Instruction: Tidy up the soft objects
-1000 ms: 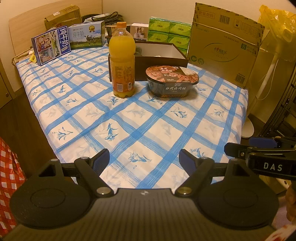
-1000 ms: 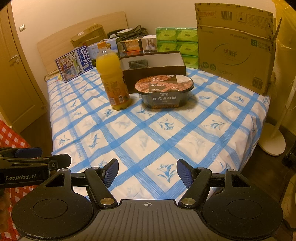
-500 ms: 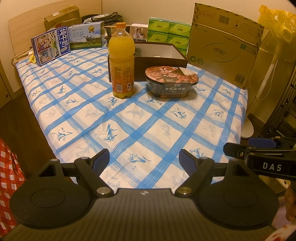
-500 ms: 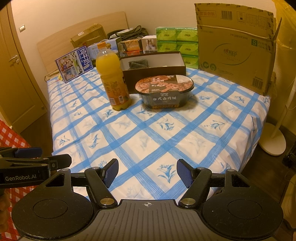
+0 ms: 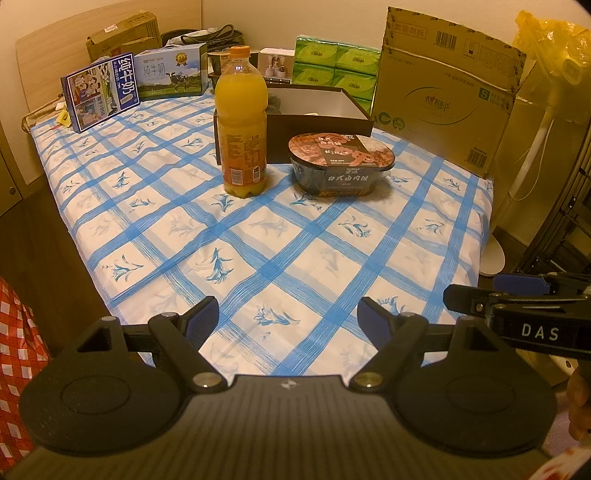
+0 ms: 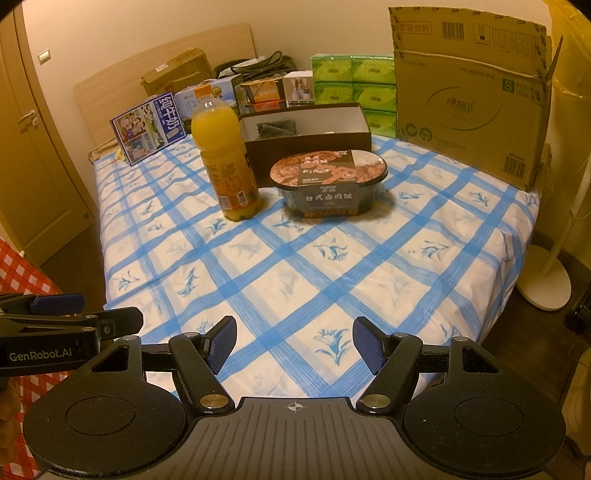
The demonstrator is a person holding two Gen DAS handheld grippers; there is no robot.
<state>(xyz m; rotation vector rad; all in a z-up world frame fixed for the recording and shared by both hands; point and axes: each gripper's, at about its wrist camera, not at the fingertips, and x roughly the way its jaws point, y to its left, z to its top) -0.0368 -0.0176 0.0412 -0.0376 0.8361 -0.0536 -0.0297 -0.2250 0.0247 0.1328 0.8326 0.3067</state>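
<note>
An open dark brown box (image 6: 310, 127) stands at the far middle of the blue-checked table (image 6: 303, 273); a dark grey soft cloth (image 6: 275, 127) lies inside it. The box also shows in the left wrist view (image 5: 317, 122). An orange juice bottle (image 5: 242, 129) and a sealed rice bowl (image 5: 341, 162) stand in front of the box. My left gripper (image 5: 288, 325) is open and empty over the table's near edge. My right gripper (image 6: 293, 345) is open and empty beside it, also at the near edge.
Green tissue packs (image 6: 354, 86) and a large cardboard carton (image 6: 469, 92) stand at the back right. Milk cartons (image 5: 101, 92) and a cardboard box (image 5: 123, 35) stand at the back left. A fan stand (image 6: 546, 273) is right of the table; red checked cloth (image 5: 18, 332) is left.
</note>
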